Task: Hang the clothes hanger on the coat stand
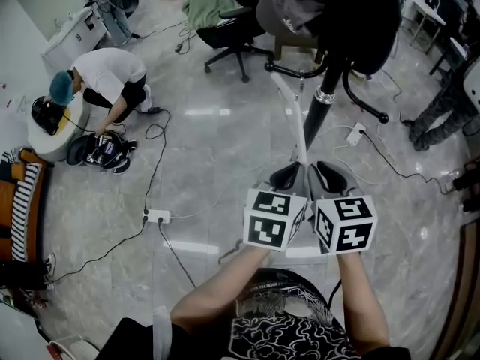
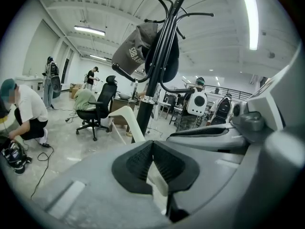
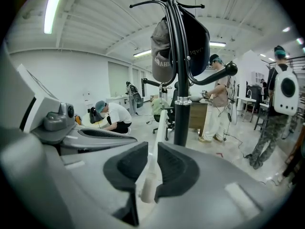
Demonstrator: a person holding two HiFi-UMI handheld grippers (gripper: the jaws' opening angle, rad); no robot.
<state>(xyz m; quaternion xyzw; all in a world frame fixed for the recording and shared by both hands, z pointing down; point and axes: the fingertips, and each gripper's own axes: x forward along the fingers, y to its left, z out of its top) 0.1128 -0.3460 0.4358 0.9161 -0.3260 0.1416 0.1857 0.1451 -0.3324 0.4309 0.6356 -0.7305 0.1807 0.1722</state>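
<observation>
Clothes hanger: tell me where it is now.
Head view, centre-right: the white clothes hanger sits between the jaws of the left gripper and right gripper, rising toward the black coat stand just beyond.

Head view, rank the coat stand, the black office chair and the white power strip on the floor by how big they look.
1. coat stand, largest, though it is nearest the camera.
2. black office chair.
3. white power strip, smallest.
</observation>
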